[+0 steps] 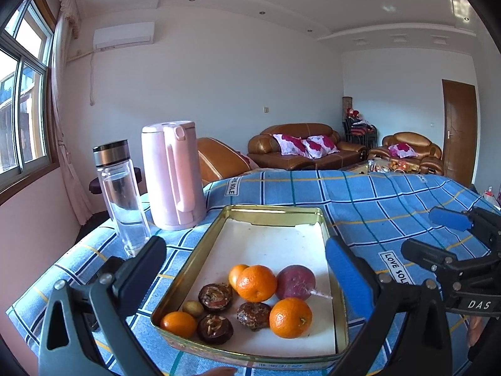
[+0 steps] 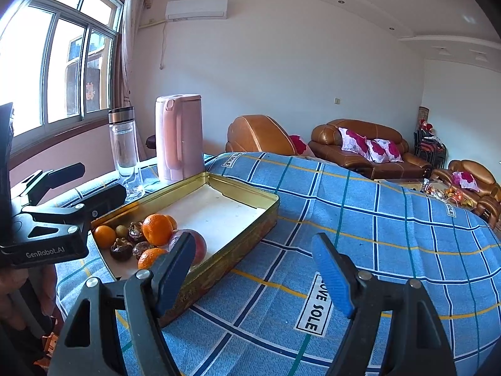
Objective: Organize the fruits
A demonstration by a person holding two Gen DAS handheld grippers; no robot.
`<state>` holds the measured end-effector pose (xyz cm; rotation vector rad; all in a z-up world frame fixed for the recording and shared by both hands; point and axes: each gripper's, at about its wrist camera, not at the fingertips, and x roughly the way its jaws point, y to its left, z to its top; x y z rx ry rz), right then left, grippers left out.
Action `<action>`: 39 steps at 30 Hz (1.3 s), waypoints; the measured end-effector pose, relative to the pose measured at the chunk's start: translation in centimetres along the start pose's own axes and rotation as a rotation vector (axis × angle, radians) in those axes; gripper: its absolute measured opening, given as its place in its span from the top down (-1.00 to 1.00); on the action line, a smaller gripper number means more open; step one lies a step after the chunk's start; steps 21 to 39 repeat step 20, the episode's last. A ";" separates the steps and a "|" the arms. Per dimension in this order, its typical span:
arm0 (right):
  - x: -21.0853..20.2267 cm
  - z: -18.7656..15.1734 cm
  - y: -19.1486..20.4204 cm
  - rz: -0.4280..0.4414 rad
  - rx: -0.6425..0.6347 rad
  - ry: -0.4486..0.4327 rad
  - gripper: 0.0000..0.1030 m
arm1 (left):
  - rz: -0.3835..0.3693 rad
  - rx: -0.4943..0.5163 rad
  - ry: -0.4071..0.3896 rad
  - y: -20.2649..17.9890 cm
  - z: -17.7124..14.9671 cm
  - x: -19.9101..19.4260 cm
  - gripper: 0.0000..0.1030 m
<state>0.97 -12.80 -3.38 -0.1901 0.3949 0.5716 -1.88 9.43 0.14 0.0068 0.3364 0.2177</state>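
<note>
We see the fruits (image 1: 250,300) bunched at the tin's (image 1: 325,219) near end, with the kettle (image 1: 172,175) and bottle (image 1: 120,194) seemingly beyond its far-left corner.

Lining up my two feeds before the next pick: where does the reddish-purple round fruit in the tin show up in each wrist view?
Left wrist: reddish-purple fruit sits low, right of centre, between the gripper fingers.
Right wrist: same fruit lies lower left, partly behind the right gripper's left finger.
Shared landmark: pink kettle behind the gold tin.
</note>
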 end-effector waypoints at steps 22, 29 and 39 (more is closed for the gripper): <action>-0.1 -0.4 -0.1 0.004 -0.008 0.007 -0.51 | 0.004 0.001 0.001 -0.4 -0.2 -0.1 -1.00; -0.1 -0.4 -0.1 0.004 -0.008 0.007 -0.51 | 0.004 0.001 0.001 -0.4 -0.2 -0.1 -1.00; -0.1 -0.4 -0.1 0.004 -0.008 0.007 -0.51 | 0.004 0.001 0.001 -0.4 -0.2 -0.1 -1.00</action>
